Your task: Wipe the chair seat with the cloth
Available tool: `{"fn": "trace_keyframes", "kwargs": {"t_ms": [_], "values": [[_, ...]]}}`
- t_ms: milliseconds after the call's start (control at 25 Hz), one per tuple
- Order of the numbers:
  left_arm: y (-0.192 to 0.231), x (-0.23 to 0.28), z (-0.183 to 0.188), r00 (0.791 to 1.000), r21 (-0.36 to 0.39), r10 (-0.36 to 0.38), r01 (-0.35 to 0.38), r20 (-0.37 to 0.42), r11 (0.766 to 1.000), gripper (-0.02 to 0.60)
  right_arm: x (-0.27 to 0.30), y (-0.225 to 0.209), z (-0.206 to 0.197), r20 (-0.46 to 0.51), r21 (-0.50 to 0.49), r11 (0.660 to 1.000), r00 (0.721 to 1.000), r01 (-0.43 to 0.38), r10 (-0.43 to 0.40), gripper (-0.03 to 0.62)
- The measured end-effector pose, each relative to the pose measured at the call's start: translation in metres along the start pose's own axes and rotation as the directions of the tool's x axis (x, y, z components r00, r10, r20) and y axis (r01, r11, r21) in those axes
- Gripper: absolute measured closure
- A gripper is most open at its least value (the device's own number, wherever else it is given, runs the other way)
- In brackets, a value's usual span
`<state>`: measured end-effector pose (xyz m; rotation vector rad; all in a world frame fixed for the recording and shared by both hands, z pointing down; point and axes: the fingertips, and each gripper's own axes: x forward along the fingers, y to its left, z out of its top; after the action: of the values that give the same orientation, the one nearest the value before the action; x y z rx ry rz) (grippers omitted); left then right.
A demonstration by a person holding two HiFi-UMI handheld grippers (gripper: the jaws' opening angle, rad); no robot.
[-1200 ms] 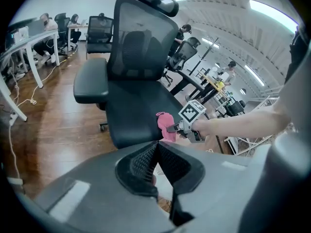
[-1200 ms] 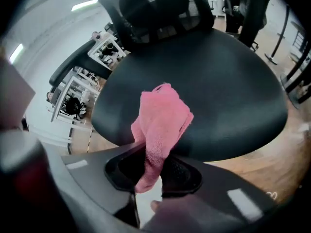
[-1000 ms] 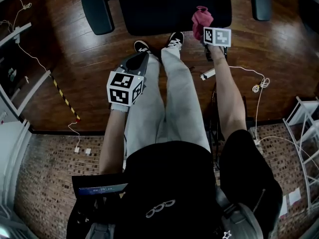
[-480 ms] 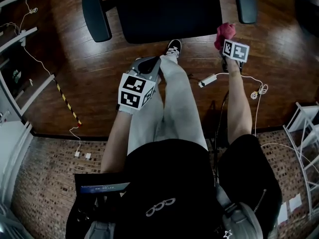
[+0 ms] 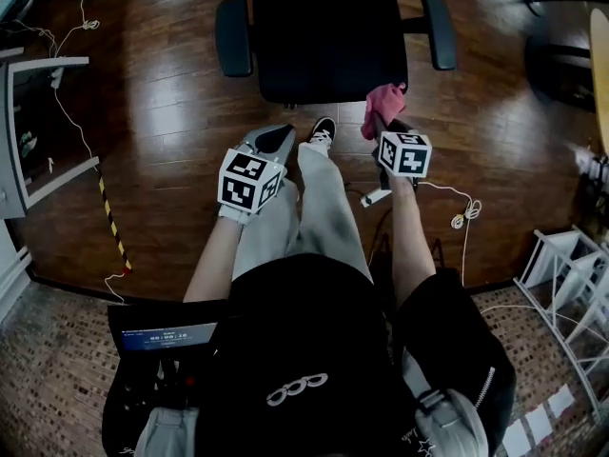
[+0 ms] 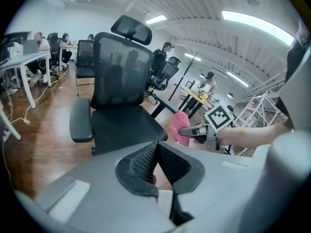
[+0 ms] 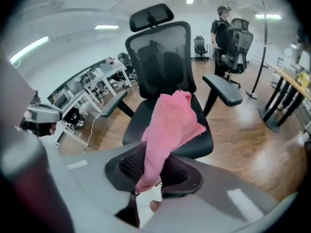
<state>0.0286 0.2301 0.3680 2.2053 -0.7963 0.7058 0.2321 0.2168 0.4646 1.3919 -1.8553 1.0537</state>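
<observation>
A black office chair [image 5: 328, 36] stands on the wood floor ahead of me; its seat [image 6: 124, 129] [image 7: 189, 130] is bare. My right gripper [image 5: 381, 122] [image 7: 153, 166] is shut on a pink cloth [image 5: 384, 106] [image 7: 170, 127] [image 6: 179, 127], held in the air just short of the seat's front right corner. The cloth sticks up from between the jaws. My left gripper [image 5: 273, 139] [image 6: 156, 147] hangs over my left thigh, its jaws pressed together with nothing between them.
A white power adapter and cable [image 5: 457, 212] lie on the floor at my right. A white wire rack [image 5: 571, 284] stands at the lower right. White desks [image 5: 38, 74] and a striped tape line [image 5: 112, 227] are at the left. Other people and chairs [image 7: 233, 38] are in the room.
I have stepped back from the chair, so all of it shows now. The right gripper has come back from the seat edge with the cloth still in it.
</observation>
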Motion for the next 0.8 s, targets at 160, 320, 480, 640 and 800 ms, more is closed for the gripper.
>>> {"fn": "trace_keyframes", "kwargs": {"t_ms": [160,320,480,640,800], "values": [[-0.006,-0.057,0.024,0.996,0.039,0.013,-0.017,0.089,0.999,0.588,-0.068,0.093,0.043,0.130,-0.112,0.992,0.988,-0.064,0.079,0.523],[-0.017,-0.107,0.036,0.990,0.071,0.024,-0.034,0.137,0.997,0.588,-0.136,0.169,0.067,0.240,-0.192,0.974,0.957,-0.119,0.165,0.523],[-0.036,-0.127,0.043,0.982,0.070,0.008,-0.021,0.187,0.997,0.588,-0.181,0.206,0.076,0.319,-0.322,0.941,0.924,-0.103,0.210,0.523],[-0.054,-0.155,0.051,0.971,0.067,-0.003,-0.013,0.239,0.998,0.588,-0.208,0.234,0.073,0.351,-0.414,0.904,0.898,-0.107,0.267,0.523],[-0.059,-0.165,0.061,0.964,0.062,0.013,-0.031,0.265,0.998,0.588,-0.212,0.233,0.069,0.348,-0.411,0.904,0.896,-0.118,0.276,0.523]]}}
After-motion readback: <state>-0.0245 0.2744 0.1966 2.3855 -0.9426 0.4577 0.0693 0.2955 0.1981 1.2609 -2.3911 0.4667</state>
